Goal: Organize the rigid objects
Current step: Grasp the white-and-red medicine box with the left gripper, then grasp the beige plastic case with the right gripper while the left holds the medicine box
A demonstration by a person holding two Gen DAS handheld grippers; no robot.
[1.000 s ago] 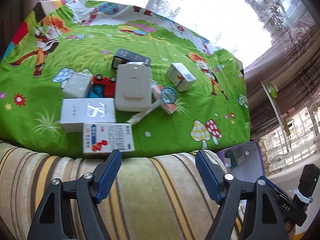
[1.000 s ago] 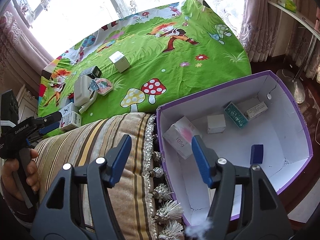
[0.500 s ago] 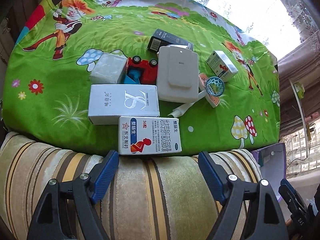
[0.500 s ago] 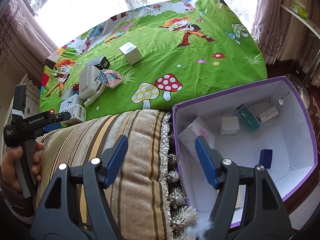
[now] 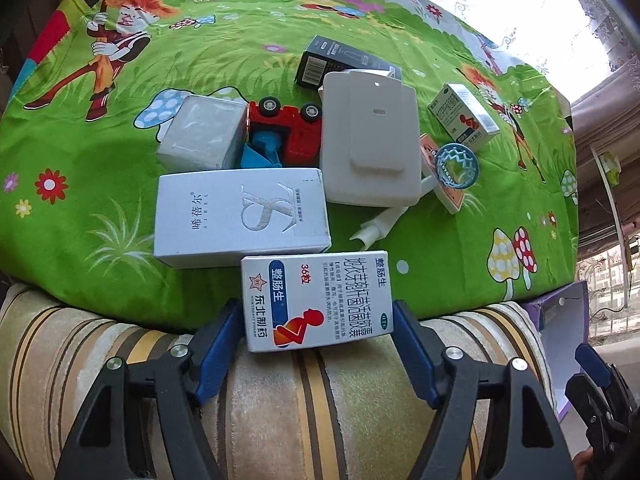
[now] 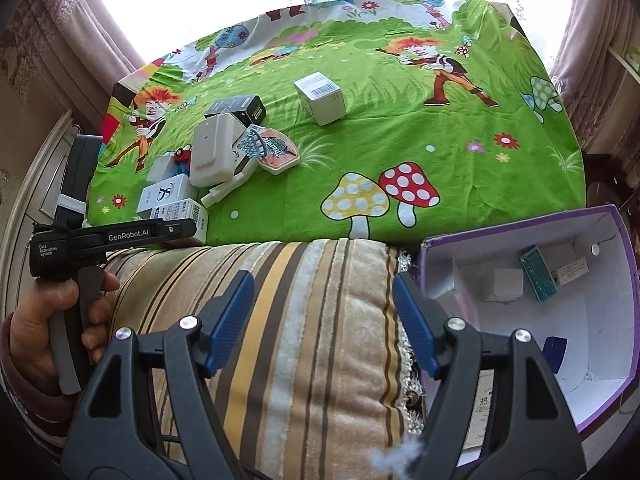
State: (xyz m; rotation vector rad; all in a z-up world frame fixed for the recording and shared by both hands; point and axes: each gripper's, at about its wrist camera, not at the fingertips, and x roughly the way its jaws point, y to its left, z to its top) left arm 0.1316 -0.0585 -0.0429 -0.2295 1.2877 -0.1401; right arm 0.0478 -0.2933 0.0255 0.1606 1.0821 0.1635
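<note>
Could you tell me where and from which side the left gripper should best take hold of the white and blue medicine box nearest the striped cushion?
Grip the medicine box across its two long side edges, coming in from the cushion side. It lies flat with its short end toward the open left gripper, whose fingers already flank it. The silver box sits close behind it, so a far-side approach looks blocked.
</note>
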